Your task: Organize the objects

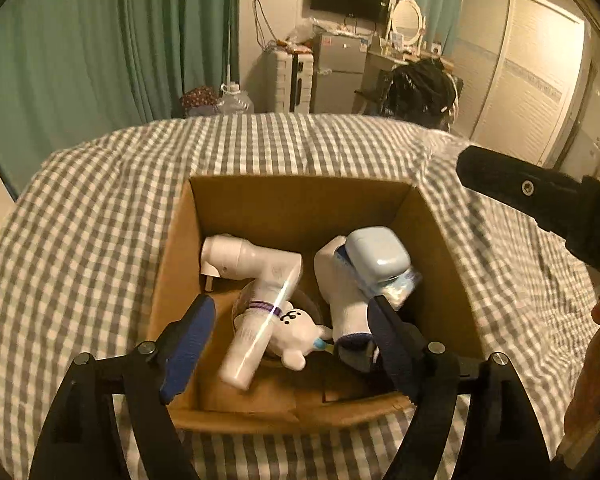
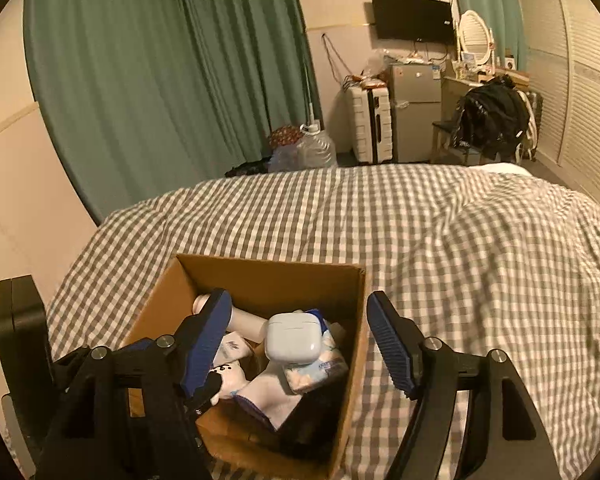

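Cardboard box (image 1: 432,240) on the checked bed (image 1: 100,220) holds a white tube (image 1: 260,312), earbud case (image 1: 376,256) and half-hidden, unclear things. Left tongs (image 1: 292,336) and right tongs (image 2: 300,348) hang above it tilted down, both released and empty

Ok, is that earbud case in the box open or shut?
Shut. The earbud case lies on the tissue pack inside the cardboard box with its lid seam closed.
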`<state>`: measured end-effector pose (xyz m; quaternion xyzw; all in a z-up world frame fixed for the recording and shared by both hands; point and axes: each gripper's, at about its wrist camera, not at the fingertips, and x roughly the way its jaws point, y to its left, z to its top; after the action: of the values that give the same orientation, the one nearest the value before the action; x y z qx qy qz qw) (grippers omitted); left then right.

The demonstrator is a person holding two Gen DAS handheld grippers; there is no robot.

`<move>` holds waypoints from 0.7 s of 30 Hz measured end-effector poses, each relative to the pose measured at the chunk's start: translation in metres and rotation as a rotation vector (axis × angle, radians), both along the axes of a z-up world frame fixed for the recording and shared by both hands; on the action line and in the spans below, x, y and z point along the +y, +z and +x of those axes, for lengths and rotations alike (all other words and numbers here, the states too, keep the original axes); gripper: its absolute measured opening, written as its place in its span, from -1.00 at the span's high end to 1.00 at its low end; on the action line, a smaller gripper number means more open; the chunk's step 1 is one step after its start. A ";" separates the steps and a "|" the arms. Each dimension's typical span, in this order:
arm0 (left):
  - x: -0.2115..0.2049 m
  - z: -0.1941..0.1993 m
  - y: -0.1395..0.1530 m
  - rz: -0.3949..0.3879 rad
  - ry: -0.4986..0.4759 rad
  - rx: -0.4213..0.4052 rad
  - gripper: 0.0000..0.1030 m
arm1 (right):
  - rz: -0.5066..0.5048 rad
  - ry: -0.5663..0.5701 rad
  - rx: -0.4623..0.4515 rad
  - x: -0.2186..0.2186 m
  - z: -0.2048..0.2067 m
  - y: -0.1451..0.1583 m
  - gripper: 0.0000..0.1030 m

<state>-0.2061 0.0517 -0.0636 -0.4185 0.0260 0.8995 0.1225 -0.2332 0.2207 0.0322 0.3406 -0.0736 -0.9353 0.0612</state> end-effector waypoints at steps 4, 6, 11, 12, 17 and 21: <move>-0.008 0.016 0.025 0.013 0.014 0.044 -0.66 | 0.018 -0.013 0.033 0.000 0.017 0.021 -0.39; -0.011 0.024 0.036 0.019 0.021 0.068 -0.66 | 0.023 -0.017 0.055 0.001 0.028 0.032 -0.41; -0.021 0.049 0.073 0.032 0.029 0.147 -0.66 | 0.041 -0.018 0.111 -0.001 0.059 0.063 -0.42; -0.021 0.055 0.080 0.034 0.031 0.163 -0.67 | 0.046 -0.018 0.127 -0.002 0.066 0.071 -0.42; -0.030 0.089 0.118 0.053 0.062 0.271 -0.87 | 0.071 -0.031 0.227 -0.004 0.108 0.111 -0.58; -0.036 0.111 0.136 0.053 0.073 0.340 -0.94 | 0.101 -0.055 0.305 -0.004 0.139 0.134 -0.75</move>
<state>-0.0948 0.0159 0.0720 -0.2576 0.0073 0.9616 0.0946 -0.0938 0.2167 0.1657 0.1953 -0.0257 -0.9800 0.0290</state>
